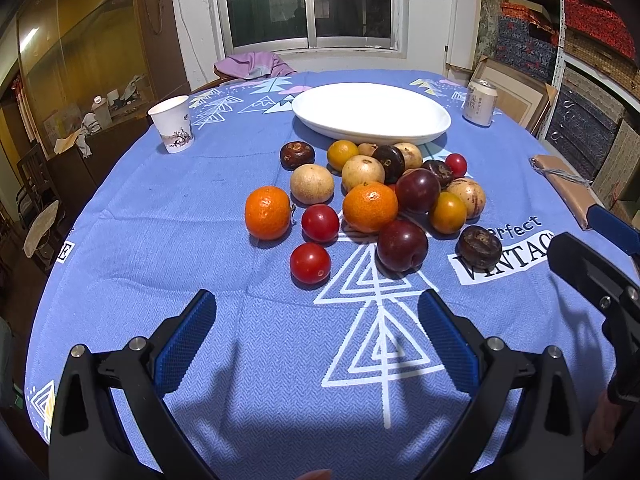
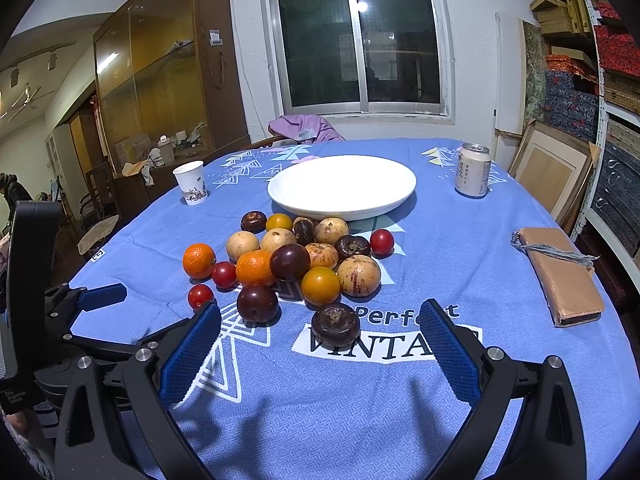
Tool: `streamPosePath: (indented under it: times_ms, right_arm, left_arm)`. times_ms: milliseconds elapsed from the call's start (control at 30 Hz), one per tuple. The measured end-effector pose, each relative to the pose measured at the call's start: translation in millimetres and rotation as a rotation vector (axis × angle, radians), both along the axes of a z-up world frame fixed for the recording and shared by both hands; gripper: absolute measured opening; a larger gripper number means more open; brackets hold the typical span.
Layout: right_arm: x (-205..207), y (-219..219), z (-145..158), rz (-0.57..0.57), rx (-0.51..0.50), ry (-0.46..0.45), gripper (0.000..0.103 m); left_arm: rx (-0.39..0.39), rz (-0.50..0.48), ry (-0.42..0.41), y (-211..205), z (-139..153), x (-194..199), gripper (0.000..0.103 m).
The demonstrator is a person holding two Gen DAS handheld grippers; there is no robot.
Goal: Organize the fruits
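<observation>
Centrally, bare blue tabletop lies between both tools and the fruit pile. Left tool and right tool gape wide, empty. Glossy fruits cluster mid-frame, below one white plate: two orange mandarins, three red tomatoes, two dark plums.

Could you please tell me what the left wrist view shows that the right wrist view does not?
Only the left wrist view shows the right gripper from outside, at its right edge. Only the right wrist view shows the left gripper from outside, plus a ceiling fan. Both share the empty white plate, the fruit pile on the tablecloth, the paper cup and the can.
</observation>
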State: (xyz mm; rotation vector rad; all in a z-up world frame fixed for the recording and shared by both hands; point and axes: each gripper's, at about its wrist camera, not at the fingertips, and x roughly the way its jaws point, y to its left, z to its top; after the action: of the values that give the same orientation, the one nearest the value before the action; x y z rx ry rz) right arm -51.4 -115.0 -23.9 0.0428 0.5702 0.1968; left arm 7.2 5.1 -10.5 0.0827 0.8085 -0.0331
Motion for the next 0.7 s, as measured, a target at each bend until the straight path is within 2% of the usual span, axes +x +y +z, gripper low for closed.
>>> streamPosePath:
  times_ms: [700]
  right_arm:
    - [-1.8, 1.2, -0.2, 0.006, 0.003, 0.004, 0.100]
  left_arm:
    - [-0.005, 0.003, 0.020, 0.5, -4.0, 0.9, 0.099]
